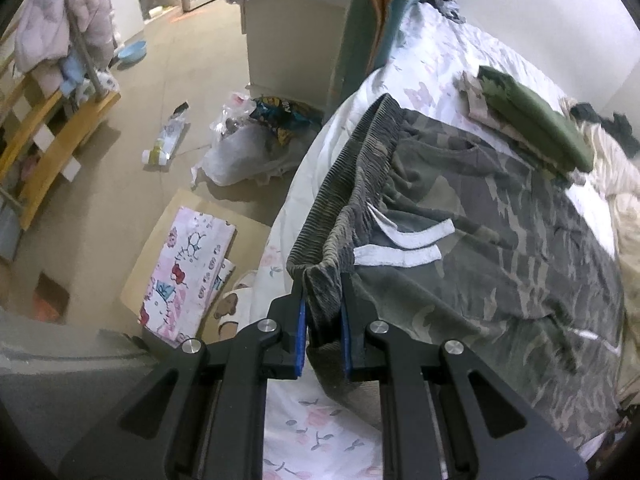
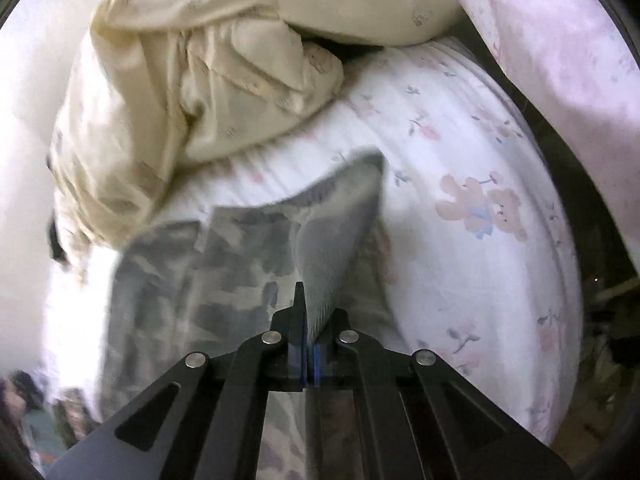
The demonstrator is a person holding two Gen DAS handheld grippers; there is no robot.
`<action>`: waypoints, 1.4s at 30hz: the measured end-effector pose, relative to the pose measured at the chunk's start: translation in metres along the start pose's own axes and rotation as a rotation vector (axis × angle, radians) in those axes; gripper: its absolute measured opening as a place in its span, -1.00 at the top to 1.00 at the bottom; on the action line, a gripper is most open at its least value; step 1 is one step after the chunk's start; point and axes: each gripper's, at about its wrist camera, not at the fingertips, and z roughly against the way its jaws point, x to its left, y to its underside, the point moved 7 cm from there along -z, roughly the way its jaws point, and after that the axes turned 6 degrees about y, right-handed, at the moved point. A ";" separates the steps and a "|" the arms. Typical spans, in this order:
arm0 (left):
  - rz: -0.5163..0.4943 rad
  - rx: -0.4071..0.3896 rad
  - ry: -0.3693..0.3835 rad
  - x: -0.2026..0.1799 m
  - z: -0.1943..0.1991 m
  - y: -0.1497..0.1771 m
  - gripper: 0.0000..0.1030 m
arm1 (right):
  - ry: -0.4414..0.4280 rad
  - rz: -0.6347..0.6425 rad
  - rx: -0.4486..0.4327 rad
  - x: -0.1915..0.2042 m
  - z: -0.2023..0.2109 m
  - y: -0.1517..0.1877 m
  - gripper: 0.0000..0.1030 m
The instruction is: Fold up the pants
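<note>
Camouflage pants (image 1: pixel 480 248) lie spread on a floral bed sheet (image 1: pixel 432 60), with a ribbed waistband (image 1: pixel 360 168) and white drawstrings (image 1: pixel 404 246). My left gripper (image 1: pixel 323 300) is shut on the near corner of the waistband, lifting it slightly at the bed's edge. In the right wrist view the pants (image 2: pixel 224 256) show blurred, and my right gripper (image 2: pixel 316 312) is shut on a ribbed cuff or hem (image 2: pixel 336 236) of them, pulled up from the sheet (image 2: pixel 460 168).
Folded green and beige clothes (image 1: pixel 532 120) lie on the bed beyond the pants. A cream duvet (image 2: pixel 168 92) is bunched at the far side. On the floor to the left are a plastic bag (image 1: pixel 240 152), a patterned cloth (image 1: pixel 188 272) on cardboard, and a wooden rack (image 1: pixel 52 140).
</note>
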 end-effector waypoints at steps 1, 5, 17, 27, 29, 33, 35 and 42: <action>0.017 0.005 0.008 0.003 0.001 -0.001 0.79 | -0.032 -0.001 -0.005 0.012 0.008 -0.005 0.99; 0.039 0.021 0.025 0.007 0.005 -0.004 0.80 | -0.111 0.074 -0.044 0.061 0.035 -0.022 0.99; -0.003 0.096 0.026 -0.015 -0.007 -0.062 0.79 | -0.209 0.367 -0.080 0.222 0.055 -0.048 1.00; -0.139 0.100 -0.045 -0.082 -0.084 -0.180 0.79 | -0.050 0.633 -0.074 0.362 -0.051 -0.013 1.00; -0.144 0.112 -0.050 -0.092 -0.105 -0.196 0.79 | -0.026 0.660 -0.065 0.381 -0.073 -0.004 1.00; -0.191 0.134 -0.080 -0.110 -0.147 -0.211 0.77 | 0.019 0.727 -0.067 0.410 -0.107 0.019 1.00; -0.210 0.126 -0.101 -0.113 -0.160 -0.211 0.70 | 0.038 0.767 -0.065 0.416 -0.123 0.029 0.99; -0.165 -0.023 -0.140 -0.095 -0.156 -0.223 -0.49 | 0.018 0.810 -0.002 0.415 -0.147 0.042 -0.60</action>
